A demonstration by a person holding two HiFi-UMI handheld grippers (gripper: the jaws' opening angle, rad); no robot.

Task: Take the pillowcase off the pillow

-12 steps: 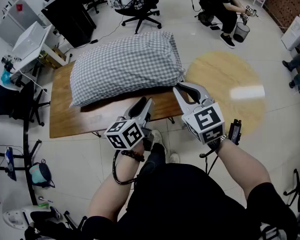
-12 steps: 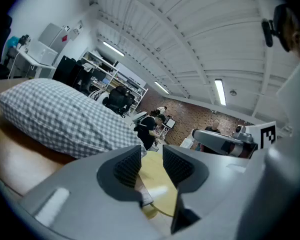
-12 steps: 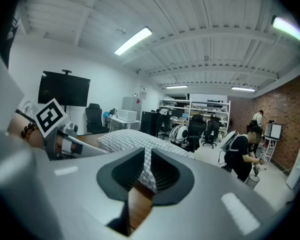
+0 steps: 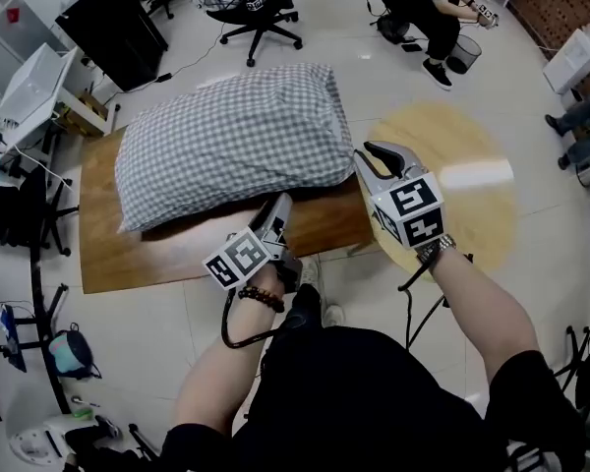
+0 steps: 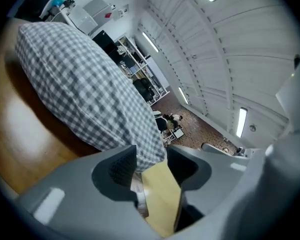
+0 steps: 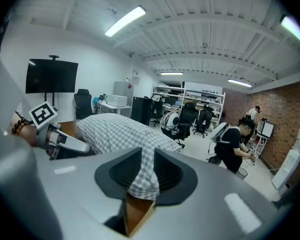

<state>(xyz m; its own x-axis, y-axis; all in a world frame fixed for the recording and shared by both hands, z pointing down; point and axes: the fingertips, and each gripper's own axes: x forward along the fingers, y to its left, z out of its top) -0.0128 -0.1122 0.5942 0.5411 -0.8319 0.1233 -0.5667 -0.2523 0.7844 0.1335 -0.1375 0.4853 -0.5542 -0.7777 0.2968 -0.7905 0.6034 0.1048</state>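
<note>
Wooden table (image 4: 128, 264) carries the pillow (image 4: 226, 141), light, soft and floppy (its gingham pillowcase (image 4: 305, 96) should slide over the filling), so take loose cloth at the near edge: right gripper (image 4: 370, 151) is pinched on the corner, left gripper (image 4: 278, 205) stands open at the hem.

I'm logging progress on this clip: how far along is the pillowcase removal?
Done: nothing stripped; the checked pillowcase lies full and plump on the wooden table. In hand: the right gripper pinches its near corner; the left gripper, jaws open, straddles the near edge. Remaining: the whole pull-off.
</note>
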